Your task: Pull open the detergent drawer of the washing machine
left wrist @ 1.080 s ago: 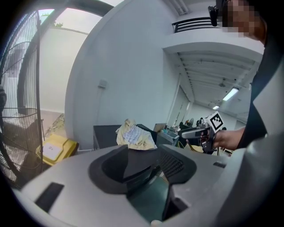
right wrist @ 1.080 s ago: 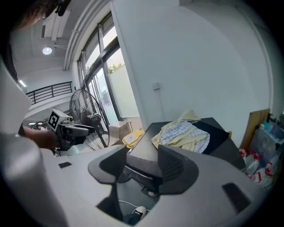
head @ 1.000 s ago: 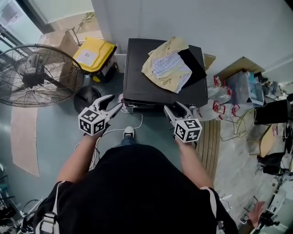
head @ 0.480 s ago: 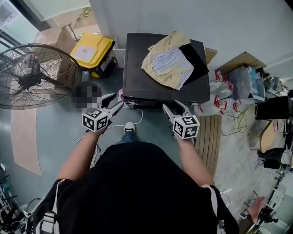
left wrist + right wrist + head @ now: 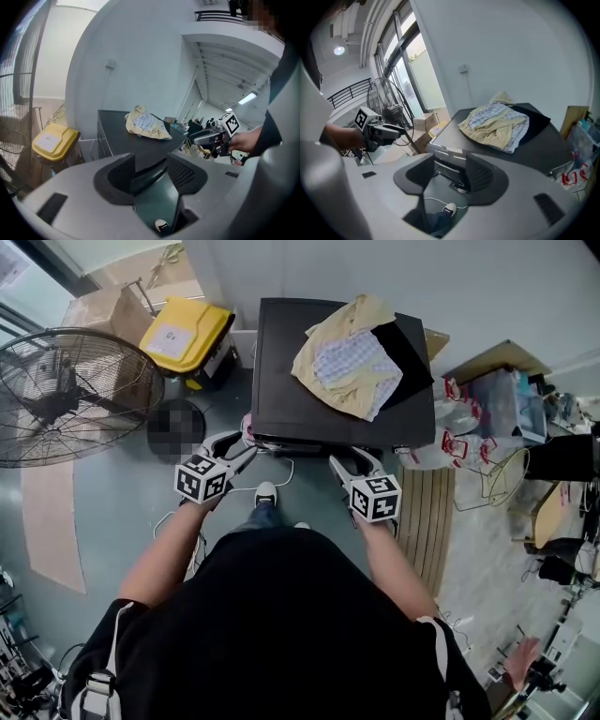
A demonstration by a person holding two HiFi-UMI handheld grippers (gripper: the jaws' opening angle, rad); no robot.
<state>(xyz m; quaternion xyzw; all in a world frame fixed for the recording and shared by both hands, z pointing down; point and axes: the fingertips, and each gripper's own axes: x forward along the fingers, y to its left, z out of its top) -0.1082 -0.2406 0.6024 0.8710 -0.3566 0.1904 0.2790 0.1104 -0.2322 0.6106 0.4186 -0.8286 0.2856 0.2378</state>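
In front of the washing machine (image 5: 291,381), our left gripper (image 5: 238,445) and right gripper (image 5: 351,463) hang, jaws apart and empty; we should find the detergent drawer's lip, clamp squarely, pull straight

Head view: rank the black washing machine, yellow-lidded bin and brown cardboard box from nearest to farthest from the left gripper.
From the left gripper:
1. Black washing machine, just ahead.
2. Yellow-lidded bin, left of the machine.
3. Brown cardboard box, left beyond the bin.
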